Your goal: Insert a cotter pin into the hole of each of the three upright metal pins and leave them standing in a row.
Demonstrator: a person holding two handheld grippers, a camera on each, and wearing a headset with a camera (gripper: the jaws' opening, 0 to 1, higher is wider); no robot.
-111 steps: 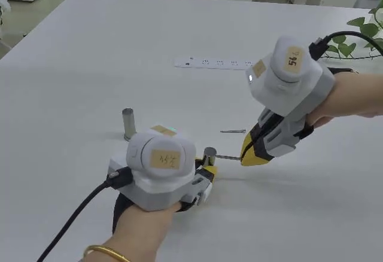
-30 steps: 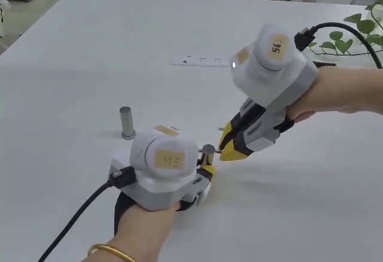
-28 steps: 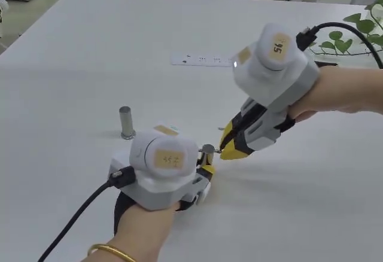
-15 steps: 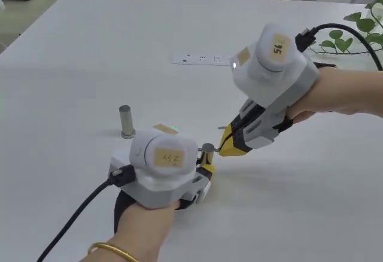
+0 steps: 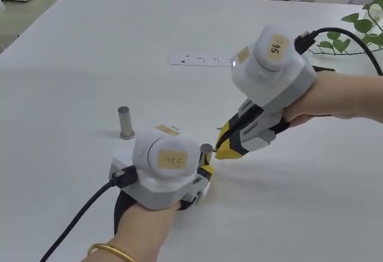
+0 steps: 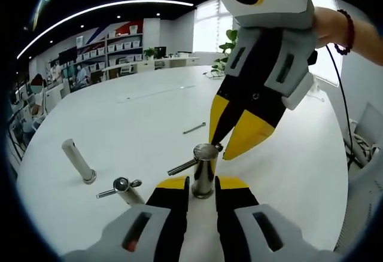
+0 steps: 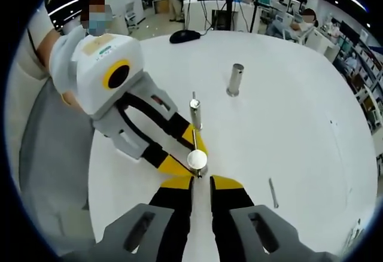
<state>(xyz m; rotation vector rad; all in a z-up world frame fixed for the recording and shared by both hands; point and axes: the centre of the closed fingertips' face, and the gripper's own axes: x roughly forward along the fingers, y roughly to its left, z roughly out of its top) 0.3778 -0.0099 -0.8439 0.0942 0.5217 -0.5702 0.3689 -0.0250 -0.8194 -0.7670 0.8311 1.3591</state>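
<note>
1: Three pins, L to R in the left gripper view: bare pin (image 6: 77,161) w/ no cotter, finished pin (image 6: 127,192) w/ a cotter already thru its head, then the held pin (image 6: 204,167), upright on the table (image 6: 137,115). What's the grip?

2: Left gripper (image 6: 203,186) has its jaws closed on the held pin's shank, low down, head left free. Cotter pin (image 6: 181,167) is thru the head hole, tail poking out the L side. Right gripper (image 6: 219,149) sits at the head's R side. Its jaws are down to a narrow slit, nipped on the cotter's loop end as far as I can tell.

1: So nearly seated. How to finish clean?

2: I'd push straight along the hole, level, no downward lean, else the pin may tip in the L clamp. Keep L tight till loop meets head. Then open R before backing off, so the cotter isn't dragged out.

1: And after?

2: Prob. release L gently, pin standing in line w/ the other two. Bare one's next.
</note>
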